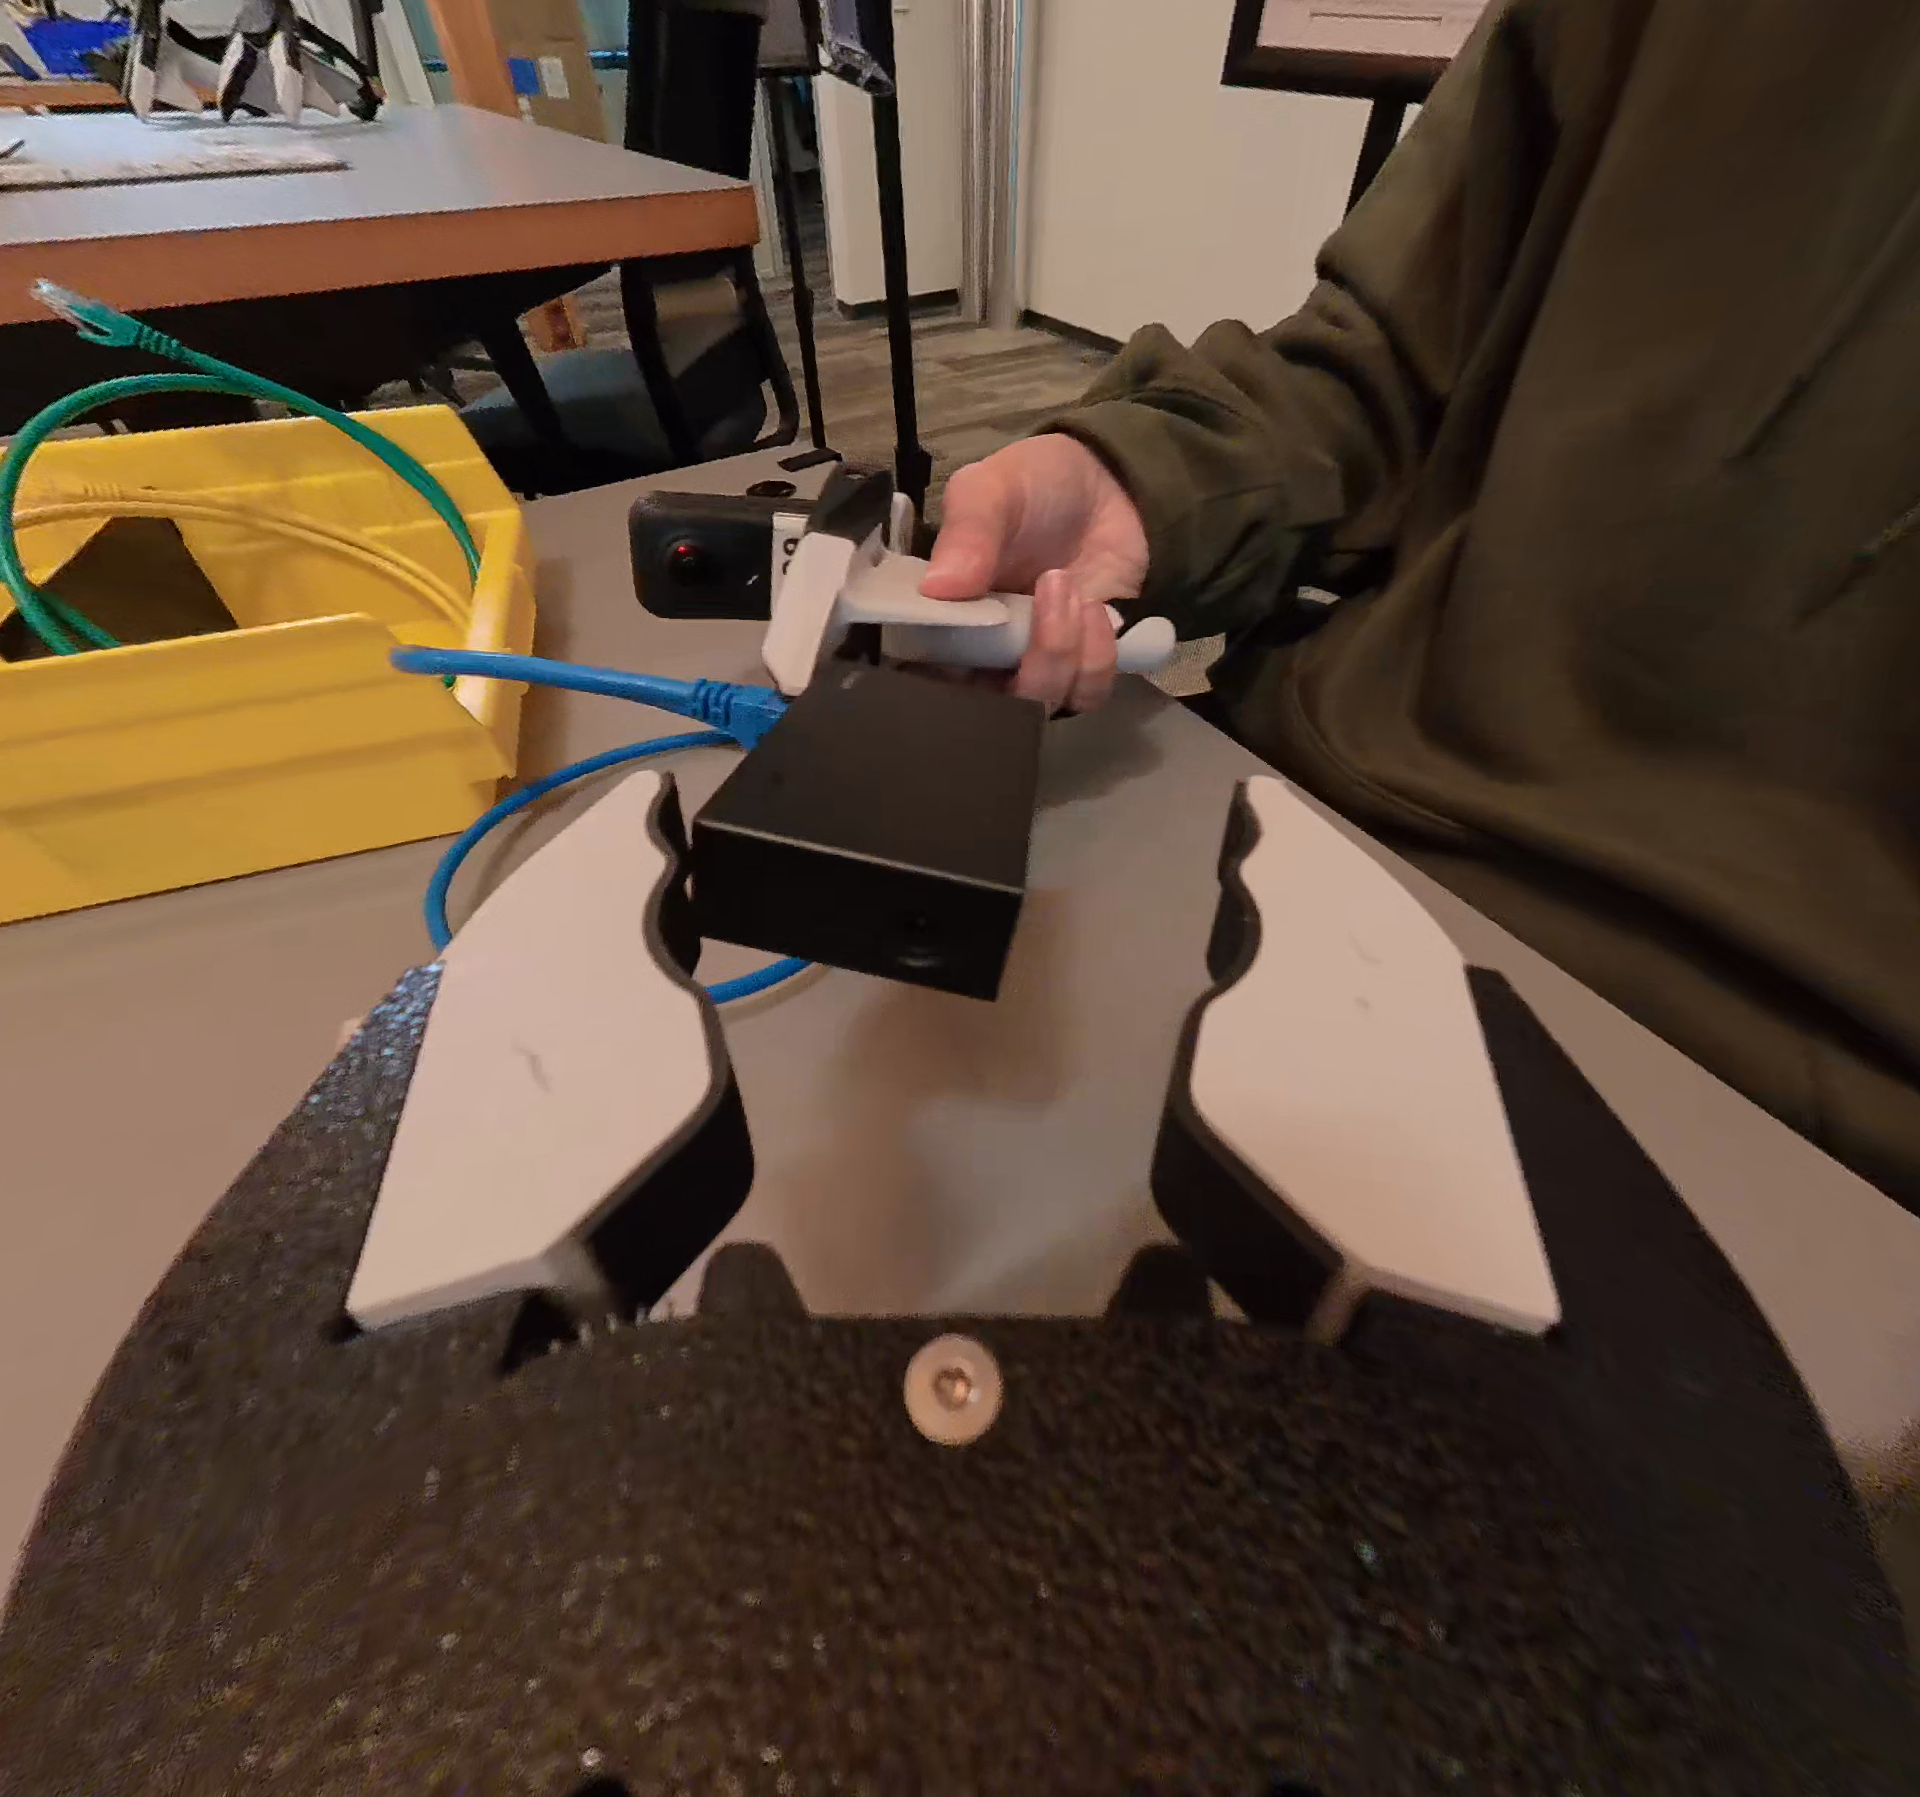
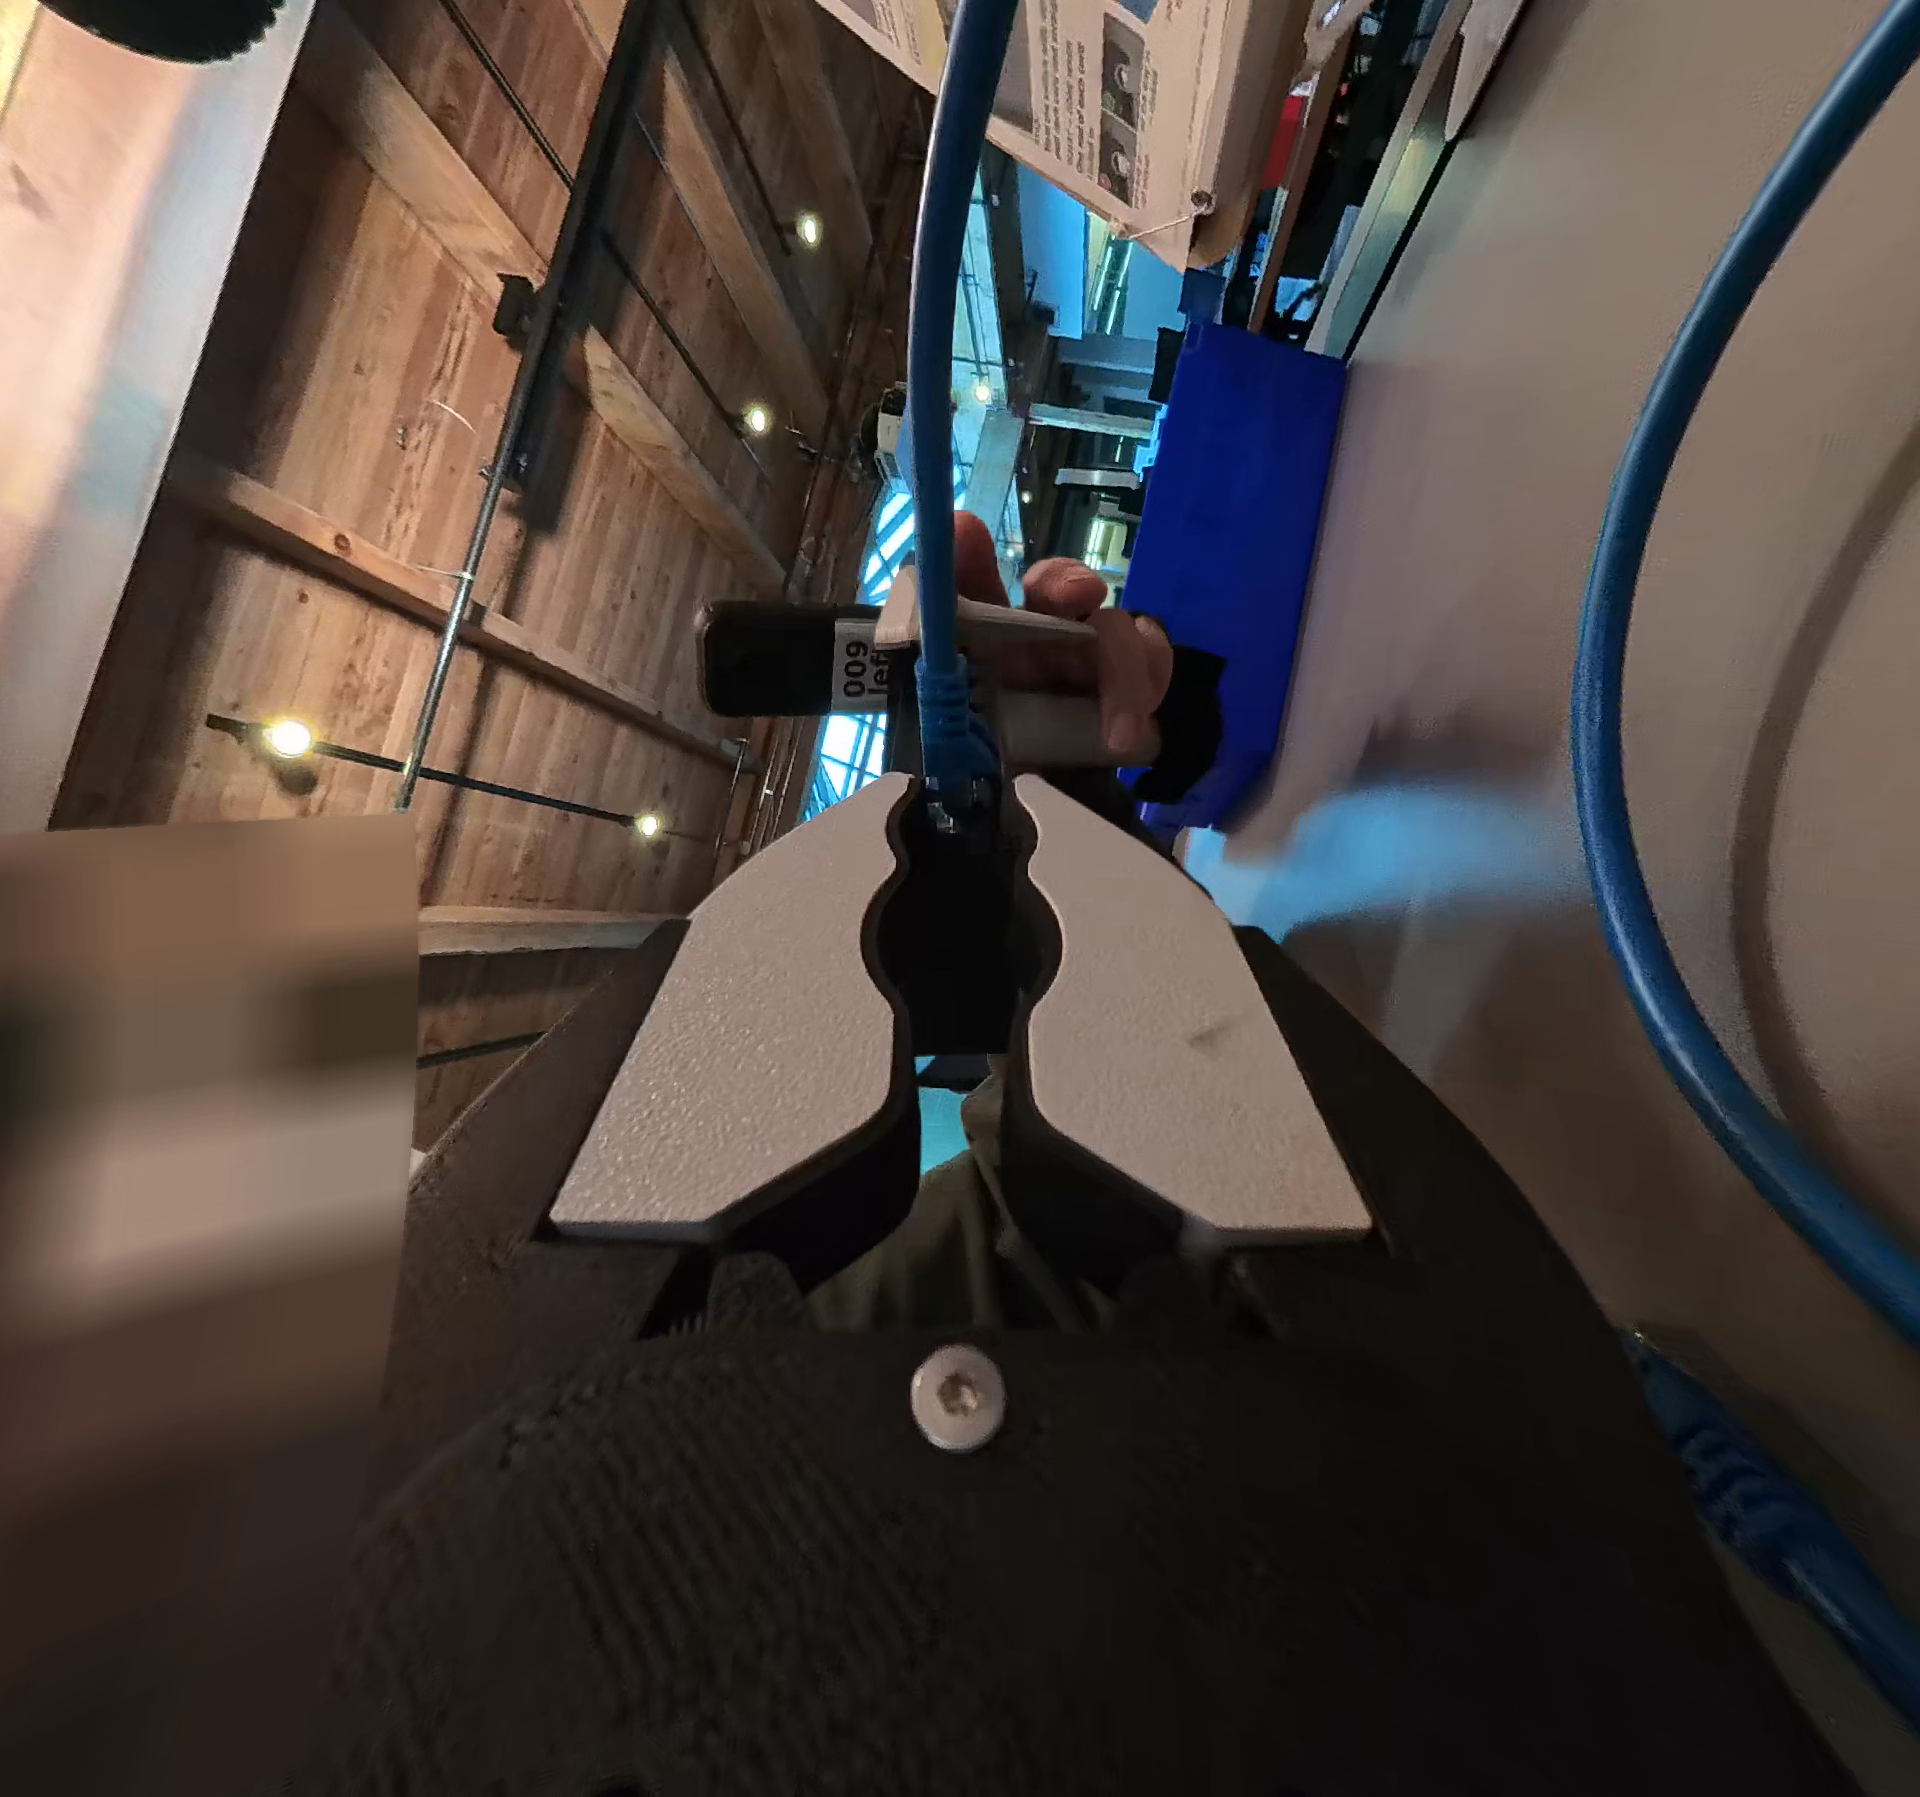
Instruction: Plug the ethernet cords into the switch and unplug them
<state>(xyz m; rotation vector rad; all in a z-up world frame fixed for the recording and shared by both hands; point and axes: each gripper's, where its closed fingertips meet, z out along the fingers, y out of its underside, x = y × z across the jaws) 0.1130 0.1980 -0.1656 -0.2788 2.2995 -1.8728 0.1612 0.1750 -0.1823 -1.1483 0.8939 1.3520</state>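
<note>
The black switch [image 1: 883,812] hangs tilted just above the grey table [image 1: 208,1072]. My right gripper [image 1: 821,646], held in a hand, is shut on its far end. In the right wrist view the right gripper [image 2: 961,797] clamps the switch [image 2: 956,937] between its fingers. A blue ethernet cord [image 1: 732,703] is plugged into the switch's left side, and its loop runs under the switch. The plug [image 2: 951,708] shows at the right fingertips. My left gripper [image 1: 954,791] is open and empty, and the switch's near end sits between its fingertips, close to the left finger [image 1: 582,968].
A yellow bin [image 1: 239,750] at the left holds a green cord [image 1: 260,397] and a yellow cord [image 1: 260,521]. The person's sleeve [image 1: 1558,500] fills the right side. A blue bin [image 2: 1236,552] stands on the table behind the left gripper's handle [image 2: 1039,687].
</note>
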